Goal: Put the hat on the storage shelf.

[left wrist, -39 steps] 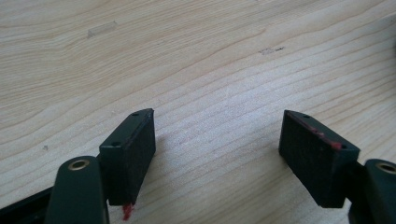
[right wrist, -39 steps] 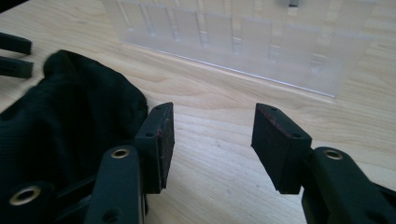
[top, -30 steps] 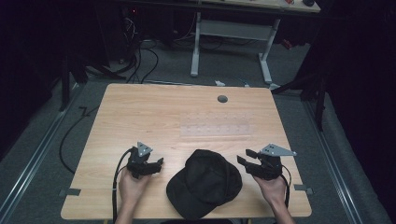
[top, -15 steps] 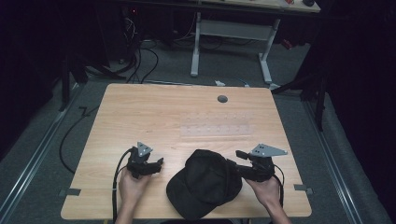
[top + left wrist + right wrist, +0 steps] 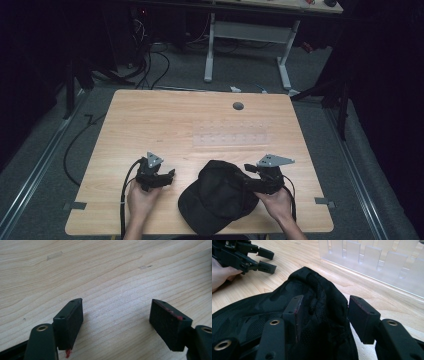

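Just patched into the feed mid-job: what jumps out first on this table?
The black cap lies at the near edge of the wooden table, and the right tongs are open with a fold of its fabric between the jaws. The left tongs rest open on bare wood to the cap's left, apart from it. A clear plastic rack lies at mid-table beyond the cap.

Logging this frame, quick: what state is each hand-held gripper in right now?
Left hand-held gripper: open, empty, over bare table.
Right hand-held gripper: open, jaws on either side of a fold of the black cap, not closed on it.
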The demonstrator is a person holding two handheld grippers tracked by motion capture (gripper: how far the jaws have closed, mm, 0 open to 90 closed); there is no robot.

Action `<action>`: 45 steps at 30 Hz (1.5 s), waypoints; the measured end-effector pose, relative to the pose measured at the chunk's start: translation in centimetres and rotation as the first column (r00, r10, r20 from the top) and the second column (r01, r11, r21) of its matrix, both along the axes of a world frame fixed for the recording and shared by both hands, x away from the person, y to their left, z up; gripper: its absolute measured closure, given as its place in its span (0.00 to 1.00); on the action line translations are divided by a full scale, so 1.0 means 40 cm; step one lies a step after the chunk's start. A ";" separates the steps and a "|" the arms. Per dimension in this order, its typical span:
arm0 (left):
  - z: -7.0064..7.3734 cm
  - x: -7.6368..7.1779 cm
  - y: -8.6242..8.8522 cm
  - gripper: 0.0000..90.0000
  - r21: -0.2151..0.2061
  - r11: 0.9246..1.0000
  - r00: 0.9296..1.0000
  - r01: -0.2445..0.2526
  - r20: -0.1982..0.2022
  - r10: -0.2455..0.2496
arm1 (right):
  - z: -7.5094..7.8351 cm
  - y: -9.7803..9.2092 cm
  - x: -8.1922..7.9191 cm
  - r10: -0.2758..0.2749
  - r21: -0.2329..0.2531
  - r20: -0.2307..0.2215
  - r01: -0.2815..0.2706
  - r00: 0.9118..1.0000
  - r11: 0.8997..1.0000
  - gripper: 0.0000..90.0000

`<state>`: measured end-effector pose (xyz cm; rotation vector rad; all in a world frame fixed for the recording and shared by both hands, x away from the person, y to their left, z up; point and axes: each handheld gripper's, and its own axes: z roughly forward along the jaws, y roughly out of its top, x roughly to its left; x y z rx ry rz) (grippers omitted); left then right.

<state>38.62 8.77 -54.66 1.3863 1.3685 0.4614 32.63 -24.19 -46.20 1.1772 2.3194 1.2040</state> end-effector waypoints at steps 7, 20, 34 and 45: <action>0.000 0.000 0.000 0.30 0.000 1.000 1.000 -0.001 0.000 0.001 | -0.020 0.014 0.012 -0.009 -0.012 -0.014 0.008 1.000 1.000 0.52; 0.000 -0.001 -0.001 0.30 0.003 1.000 1.000 -0.003 -0.001 0.003 | -0.055 0.033 0.026 -0.030 -0.050 -0.044 0.027 0.999 0.998 0.46; 0.000 -0.001 -0.001 0.30 0.002 1.000 1.000 -0.005 -0.001 0.005 | -0.072 0.035 0.048 -0.014 -0.037 -0.127 0.009 0.992 0.999 0.67; 0.000 0.000 0.000 0.30 0.001 1.000 1.000 -0.008 0.000 0.008 | -0.065 0.045 0.050 0.014 -0.015 -0.128 -0.016 0.992 1.000 0.89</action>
